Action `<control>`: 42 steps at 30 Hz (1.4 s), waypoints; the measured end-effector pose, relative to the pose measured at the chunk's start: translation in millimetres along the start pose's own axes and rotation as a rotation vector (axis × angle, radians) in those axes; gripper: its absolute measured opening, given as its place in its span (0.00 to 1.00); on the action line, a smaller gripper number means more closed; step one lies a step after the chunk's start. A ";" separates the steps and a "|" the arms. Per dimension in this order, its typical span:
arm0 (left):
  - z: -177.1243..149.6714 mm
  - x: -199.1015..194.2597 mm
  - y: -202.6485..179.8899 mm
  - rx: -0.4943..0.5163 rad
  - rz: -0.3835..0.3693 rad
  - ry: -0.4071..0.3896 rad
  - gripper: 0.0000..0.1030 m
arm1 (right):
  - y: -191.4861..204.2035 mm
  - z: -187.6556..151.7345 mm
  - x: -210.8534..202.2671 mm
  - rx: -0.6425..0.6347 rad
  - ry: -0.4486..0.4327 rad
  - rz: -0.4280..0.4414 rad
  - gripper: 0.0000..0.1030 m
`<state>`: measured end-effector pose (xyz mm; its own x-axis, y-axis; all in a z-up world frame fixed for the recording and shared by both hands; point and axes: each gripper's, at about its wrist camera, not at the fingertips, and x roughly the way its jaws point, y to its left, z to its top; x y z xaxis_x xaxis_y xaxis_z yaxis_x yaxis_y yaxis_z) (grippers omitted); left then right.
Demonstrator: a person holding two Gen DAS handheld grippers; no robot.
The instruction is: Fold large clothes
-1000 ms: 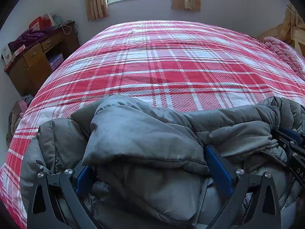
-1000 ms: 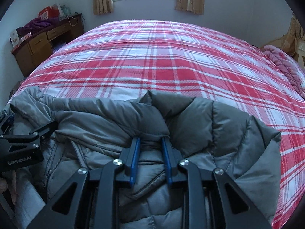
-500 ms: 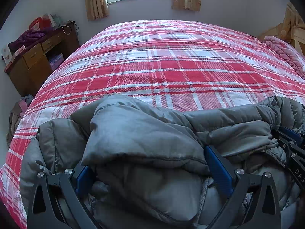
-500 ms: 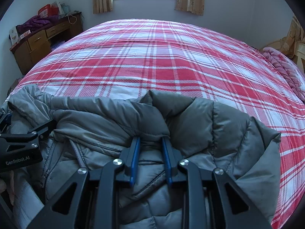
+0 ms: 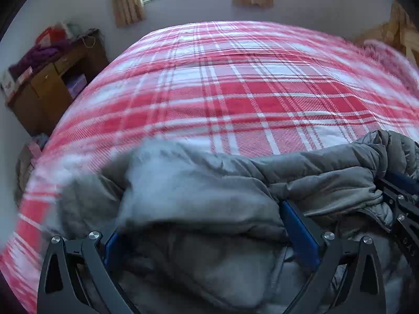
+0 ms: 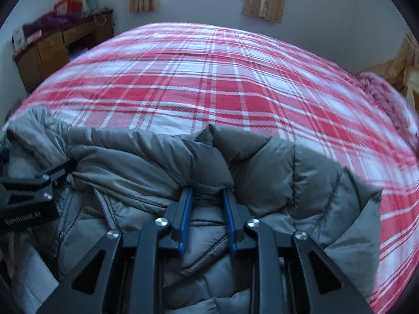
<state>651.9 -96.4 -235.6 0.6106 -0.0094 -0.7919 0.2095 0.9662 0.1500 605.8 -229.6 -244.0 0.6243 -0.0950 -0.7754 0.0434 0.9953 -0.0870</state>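
Plaid bedspread (image 6: 214,78) beyond jacket (image 6: 162,162) (desk (image 6: 52,44) leftward).

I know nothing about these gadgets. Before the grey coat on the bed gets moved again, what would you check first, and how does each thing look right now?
1. Right gripper has hold of the puffer jacket: ok, jaws pinch a fold.
2. Left gripper has hold: cannot tell; its jaws stand wide around a thick bunch.
3. Bedspread beyond the jacket free for laying it flat: ok.
4. Grippers apart from each other: ok, close but not touching.
5. Picture sharp: not ok, left wrist view is blurred.
6. Zipper not snagged: cannot tell.
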 end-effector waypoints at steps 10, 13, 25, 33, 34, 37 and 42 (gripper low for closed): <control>-107.1 -148.2 99.0 -0.047 0.057 -0.075 0.99 | -67.9 -80.0 -114.6 0.093 -0.021 0.108 0.74; -182.0 -185.9 113.2 -0.013 0.080 -0.047 0.99 | -83.2 -147.0 -150.6 0.104 0.013 0.116 0.74; -363.4 -266.8 101.2 -0.013 0.080 -0.012 0.99 | -93.2 -322.6 -265.6 0.177 0.012 0.105 0.74; -400.9 -276.3 102.1 -0.061 0.057 -0.007 0.98 | -86.7 -373.2 -283.9 0.231 0.011 0.118 0.74; -402.6 -276.6 100.3 -0.058 0.047 -0.011 0.97 | -85.4 -378.6 -285.4 0.238 0.014 0.130 0.71; -407.3 -278.6 100.6 -0.087 -0.055 0.000 0.64 | -76.4 -392.5 -290.7 0.232 0.003 0.159 0.47; -409.7 -299.9 91.5 -0.072 -0.134 -0.028 0.07 | -78.3 -395.1 -300.0 0.299 -0.019 0.292 0.13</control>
<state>175.0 100.4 -226.9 0.6021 -0.1455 -0.7850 0.2358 0.9718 0.0006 106.9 -287.2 -251.7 0.6581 0.1898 -0.7286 0.0855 0.9426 0.3228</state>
